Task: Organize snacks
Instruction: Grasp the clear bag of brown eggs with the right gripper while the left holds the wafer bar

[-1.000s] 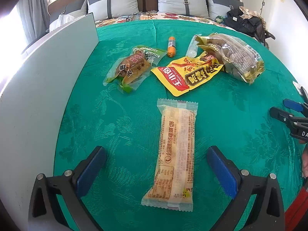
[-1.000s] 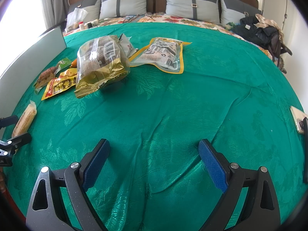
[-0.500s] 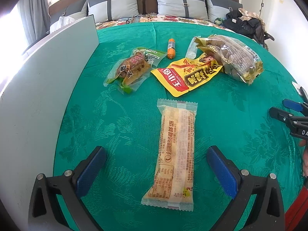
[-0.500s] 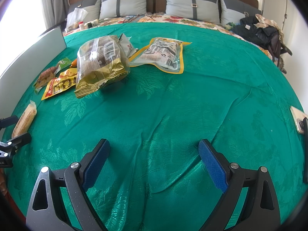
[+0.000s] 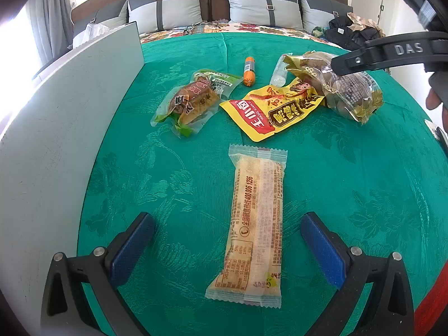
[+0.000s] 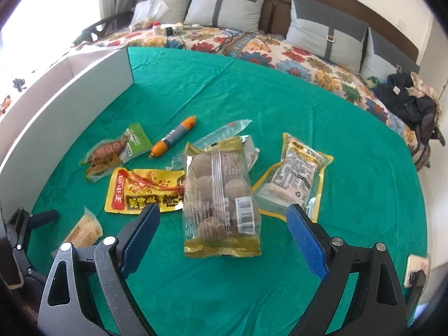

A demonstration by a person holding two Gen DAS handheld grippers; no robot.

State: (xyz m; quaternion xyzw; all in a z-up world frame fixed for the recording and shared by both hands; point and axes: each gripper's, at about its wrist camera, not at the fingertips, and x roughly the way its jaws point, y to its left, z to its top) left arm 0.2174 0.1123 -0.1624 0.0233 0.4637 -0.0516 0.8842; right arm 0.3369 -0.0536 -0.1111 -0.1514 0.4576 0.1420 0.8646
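We found the snacks spread over a bed covered with a green patterned cloth, beside a white box wall on the left. The left tongs were spread wide, blue pads either side of a long pale-orange wrapped bar lying lengthwise between them on the cloth; neither pad touched it. The right tongs were likewise spread, hovering over a clear, gold-edged bag of round brown pieces, whose near end lay between the pads without visible contact.

Under that bag's left edge we noted a yellow and red printed pouch. Left of it lay a clear vacuum pack with a green label holding brown food, and just beyond, an orange sausage stick with a dark label. To the right lay a yellow-bordered clear pouch with a white printed label, near the bag. A crumpled clear wrapper showed behind the bag.

In the left wrist view the right tongs' black arm crossed above the gold-edged bag.
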